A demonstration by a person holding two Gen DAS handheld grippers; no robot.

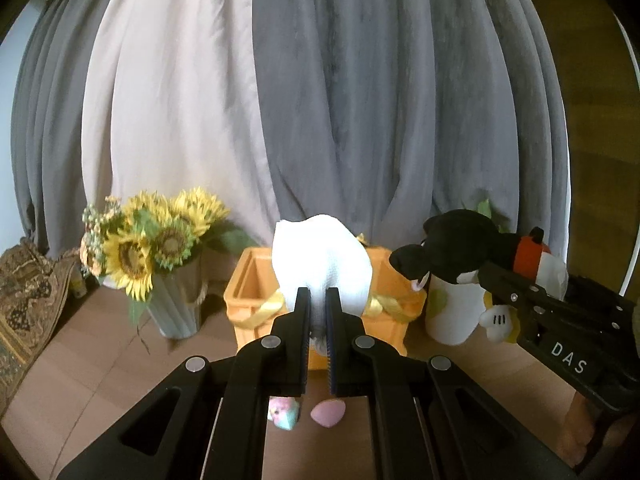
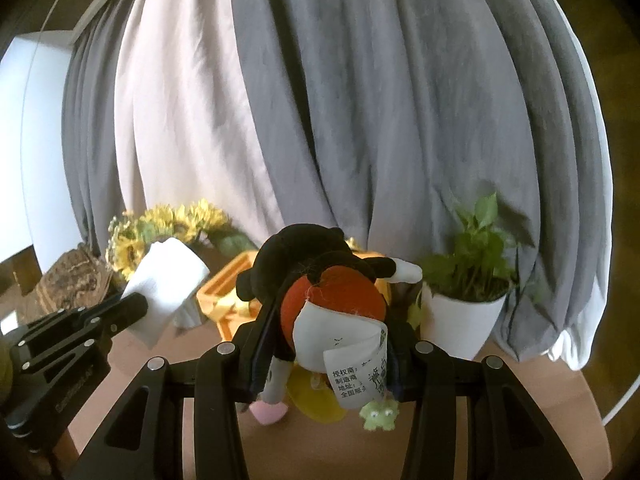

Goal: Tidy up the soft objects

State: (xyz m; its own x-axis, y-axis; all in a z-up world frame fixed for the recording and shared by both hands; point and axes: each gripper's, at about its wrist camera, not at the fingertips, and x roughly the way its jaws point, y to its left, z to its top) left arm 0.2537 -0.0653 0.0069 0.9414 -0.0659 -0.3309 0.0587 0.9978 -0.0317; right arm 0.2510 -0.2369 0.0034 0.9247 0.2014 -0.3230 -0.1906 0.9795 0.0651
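Small toys: a pastel plush [image 1: 285, 414] and a pink heart-shaped piece [image 1: 328, 414] lie on the table [image 1: 100, 360] nearest the left gripper, not yet picked up; a small green frog-like toy [image 2: 378, 416] lies near the right gripper.
Left gripper: the left gripper [image 1: 319, 300] pinches the lower part of a white cloth [image 1: 320, 256], its jaws pressed close on the fabric.
Right gripper: the right gripper [image 2: 320, 320] clamps a mouse doll [image 2: 316, 280] around its red shorts, head pointing away and a care label hanging toward the camera.
Box: an orange box [image 1: 248, 292] with yellow ribbon handles stands just beyond both loads, open-topped, probably the place to drop them.
How to do it well: each load should likely be carried over the box's opening before the jaws part; the cloth hangs loose and could drape over the rim, and the doll's limp limbs may catch the handles.
Far side: sunflowers in a vase [image 1: 172, 312] stand far left, a potted plant [image 2: 464, 308] far right, curtains [image 1: 360, 100] behind.
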